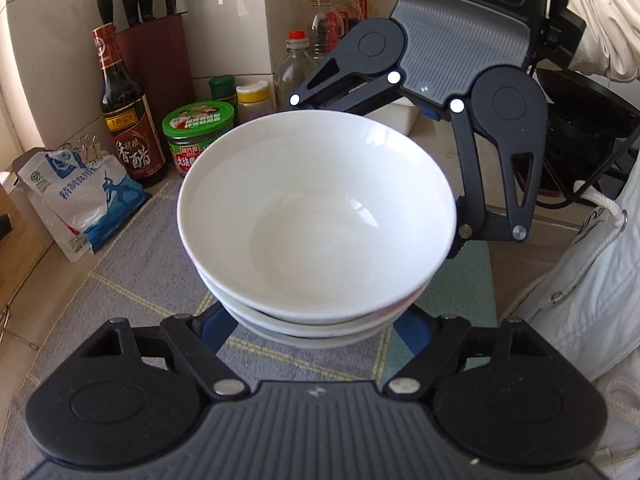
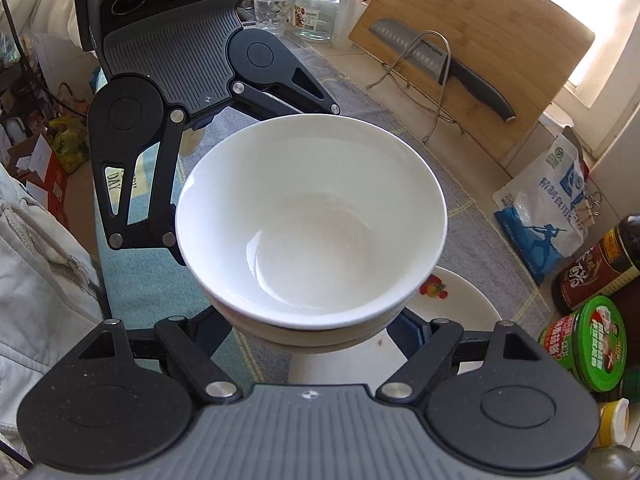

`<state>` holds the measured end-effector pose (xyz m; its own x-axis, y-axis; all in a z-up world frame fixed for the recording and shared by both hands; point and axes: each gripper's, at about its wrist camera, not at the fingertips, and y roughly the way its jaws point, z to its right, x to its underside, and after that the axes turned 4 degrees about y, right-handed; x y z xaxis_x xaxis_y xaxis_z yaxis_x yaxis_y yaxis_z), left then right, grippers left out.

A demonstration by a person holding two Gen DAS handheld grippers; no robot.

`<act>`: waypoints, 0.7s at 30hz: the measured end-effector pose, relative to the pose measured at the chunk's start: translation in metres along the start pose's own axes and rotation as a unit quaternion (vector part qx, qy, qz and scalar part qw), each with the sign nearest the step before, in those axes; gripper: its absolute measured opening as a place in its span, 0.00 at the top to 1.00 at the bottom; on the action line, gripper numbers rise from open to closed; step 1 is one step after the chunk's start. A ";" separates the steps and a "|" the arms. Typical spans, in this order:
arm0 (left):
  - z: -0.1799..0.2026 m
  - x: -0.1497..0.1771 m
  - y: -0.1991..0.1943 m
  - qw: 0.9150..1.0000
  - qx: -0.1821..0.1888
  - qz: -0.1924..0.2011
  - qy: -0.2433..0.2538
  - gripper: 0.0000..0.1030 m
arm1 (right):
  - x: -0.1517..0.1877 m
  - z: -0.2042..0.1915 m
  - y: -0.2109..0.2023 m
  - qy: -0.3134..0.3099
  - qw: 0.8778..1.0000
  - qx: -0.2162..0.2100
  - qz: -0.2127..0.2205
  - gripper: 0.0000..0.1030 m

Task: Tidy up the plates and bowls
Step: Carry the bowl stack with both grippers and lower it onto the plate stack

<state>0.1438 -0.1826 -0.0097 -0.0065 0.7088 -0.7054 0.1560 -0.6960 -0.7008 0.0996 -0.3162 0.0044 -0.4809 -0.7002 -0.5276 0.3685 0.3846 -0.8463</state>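
Stack of white bowls (image 1: 316,216) clamped between left gripper (image 1: 316,320) jaws and right gripper (image 2: 316,328) jaws; flowered plate (image 2: 460,300) just beyond right jaws.

Glossy white ceramic bowls (image 1: 316,216), woven cloth mat (image 1: 132,280), wooden cutting board (image 2: 480,40), matt black plastic gripper (image 1: 316,320).

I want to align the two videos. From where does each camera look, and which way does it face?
Left wrist: on the left gripper, facing down over the bowl stack toward the vinegar bottle; right gripper and white sleeve show.
Right wrist: on the right gripper, facing the opposite way toward the cutting board; left gripper shows.
Shared: bowls, both grippers.
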 end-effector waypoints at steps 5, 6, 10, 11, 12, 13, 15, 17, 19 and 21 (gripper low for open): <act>-0.002 -0.015 0.029 1.000 0.007 0.005 0.009 0.19 | 0.018 0.023 -0.004 0.011 1.000 0.009 -0.005 0.16; -0.004 -0.020 0.035 1.000 0.008 0.004 0.012 0.19 | 0.022 0.028 -0.004 0.014 1.000 0.011 -0.006 0.16; -0.011 -0.030 0.053 1.000 0.012 0.005 0.017 0.19 | 0.034 0.042 -0.006 0.024 1.000 0.018 -0.007 0.16; -0.012 -0.032 0.057 1.000 0.013 0.004 0.016 0.19 | 0.036 0.045 -0.006 0.025 0.999 0.020 -0.007 0.16; -0.014 -0.034 0.061 1.000 0.013 0.003 0.016 0.19 | 0.039 0.048 -0.006 0.026 0.999 0.021 -0.008 0.16; -0.014 -0.035 0.065 1.000 0.013 0.002 0.017 0.19 | 0.042 0.051 -0.005 0.027 0.999 0.022 -0.009 0.16; -0.016 -0.037 0.071 1.000 0.014 -0.001 0.018 0.19 | 0.047 0.055 -0.006 0.032 0.999 0.022 -0.009 0.16; -0.017 -0.040 0.077 1.000 0.014 -0.004 0.017 0.19 | 0.050 0.060 -0.004 0.039 0.999 0.019 -0.010 0.16; -0.019 -0.041 0.081 1.000 0.016 -0.008 0.018 0.19 | 0.054 0.063 -0.001 0.045 0.999 0.015 -0.011 0.16; -0.020 -0.042 0.086 1.000 0.017 -0.011 0.018 0.19 | 0.056 0.065 0.001 0.048 0.999 0.014 -0.010 0.16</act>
<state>0.1772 -0.2695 -0.0380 0.0259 0.7272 -0.6860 0.1221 -0.6833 -0.7198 0.1251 -0.3942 -0.0213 -0.5615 -0.6468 -0.5160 0.3790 0.3533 -0.8553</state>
